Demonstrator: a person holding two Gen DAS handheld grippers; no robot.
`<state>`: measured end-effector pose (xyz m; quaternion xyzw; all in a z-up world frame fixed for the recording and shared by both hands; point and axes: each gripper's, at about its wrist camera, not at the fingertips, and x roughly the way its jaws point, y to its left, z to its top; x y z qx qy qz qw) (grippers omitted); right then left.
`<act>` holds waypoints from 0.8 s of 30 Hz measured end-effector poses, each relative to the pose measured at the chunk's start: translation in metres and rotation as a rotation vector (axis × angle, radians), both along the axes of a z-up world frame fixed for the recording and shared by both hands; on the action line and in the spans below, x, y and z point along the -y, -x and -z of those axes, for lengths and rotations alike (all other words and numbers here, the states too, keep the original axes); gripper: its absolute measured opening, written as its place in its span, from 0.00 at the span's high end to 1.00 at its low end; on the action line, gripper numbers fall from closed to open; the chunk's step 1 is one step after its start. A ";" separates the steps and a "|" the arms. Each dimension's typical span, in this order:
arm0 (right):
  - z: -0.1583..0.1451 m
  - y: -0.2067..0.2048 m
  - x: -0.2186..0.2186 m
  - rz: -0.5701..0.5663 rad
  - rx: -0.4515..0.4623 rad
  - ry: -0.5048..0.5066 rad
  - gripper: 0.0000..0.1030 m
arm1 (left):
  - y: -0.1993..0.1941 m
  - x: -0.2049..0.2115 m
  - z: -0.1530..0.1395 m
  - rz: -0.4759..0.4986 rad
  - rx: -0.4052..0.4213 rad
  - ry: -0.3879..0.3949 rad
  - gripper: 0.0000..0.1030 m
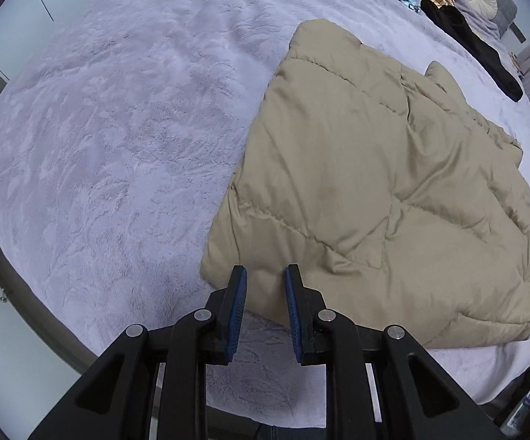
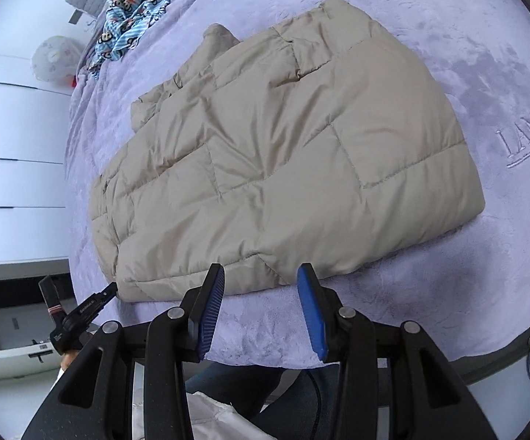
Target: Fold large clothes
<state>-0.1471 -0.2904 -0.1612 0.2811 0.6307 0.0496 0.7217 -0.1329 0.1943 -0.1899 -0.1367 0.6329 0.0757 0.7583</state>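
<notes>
Left gripper (image 1: 265, 282) jaws sit narrowly apart with nothing between them, over the near edge of the tan quilted jacket (image 1: 375, 190); right gripper (image 2: 261, 278) is wider apart, also empty. Jacket lies folded flat on the lilac blanket (image 1: 118, 128), from 6 toward 1 o'clock. Next fold, I'd guess: pinch both near corners through all layers, lift evenly, lay toward 12.

Both cameras sit just behind their own fingers and look steeply down at the bed (image 1: 99, 139) from its near edge, fairly close. The left wrist view has the folded tan jacket (image 1: 375, 190) to its right; the right wrist view has that jacket straight ahead. They share the jacket, the grey blanket (image 2: 430, 293) and the clothes pile (image 2: 132, 18) at the far end.
</notes>
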 end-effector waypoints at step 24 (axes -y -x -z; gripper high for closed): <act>0.002 -0.067 -0.107 -0.017 0.016 0.040 0.51 | -0.051 -0.018 -0.068 0.203 0.087 -0.075 0.00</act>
